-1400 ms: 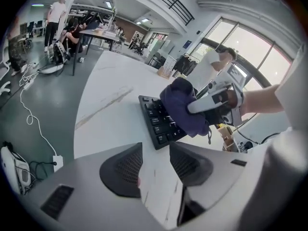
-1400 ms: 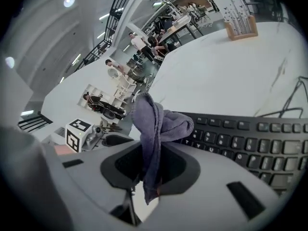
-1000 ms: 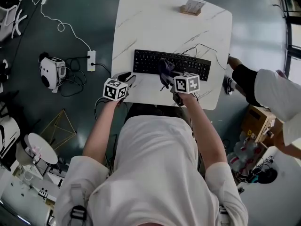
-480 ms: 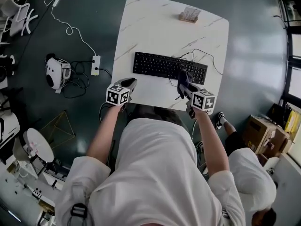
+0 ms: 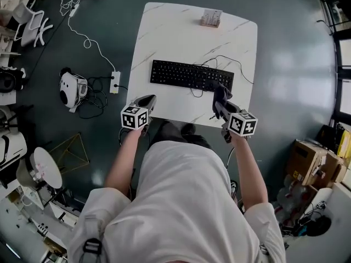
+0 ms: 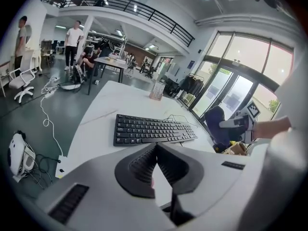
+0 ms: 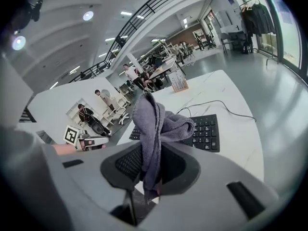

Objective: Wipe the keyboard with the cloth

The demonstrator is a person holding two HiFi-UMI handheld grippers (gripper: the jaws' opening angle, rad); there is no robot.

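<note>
A black keyboard (image 5: 191, 75) lies across the middle of the white marble table (image 5: 175, 32). My right gripper (image 5: 221, 104) hangs over the table's near right corner, just in front of the keyboard's right end, shut on a bunched grey-purple cloth (image 5: 221, 95). In the right gripper view the cloth (image 7: 154, 124) stands up between the jaws, with the keyboard (image 7: 204, 131) behind it. My left gripper (image 5: 148, 101) is at the table's near left edge, shut with nothing in it. In the left gripper view its jaws meet at the tips (image 6: 156, 146), and the keyboard (image 6: 151, 129) lies beyond.
A small wooden card holder (image 5: 211, 18) stands at the table's far edge. The keyboard's cable (image 5: 233, 62) loops over the right part of the tabletop. On the floor to the left lie a power strip (image 5: 114, 82), cables and a white device (image 5: 72, 89). Cardboard boxes (image 5: 310, 152) sit at the right.
Both grippers have drawn back toward the table's near edge and risen. The right one carried the cloth off the keyboard to the right. The left jaws have shut. The bystander at the right is gone.
</note>
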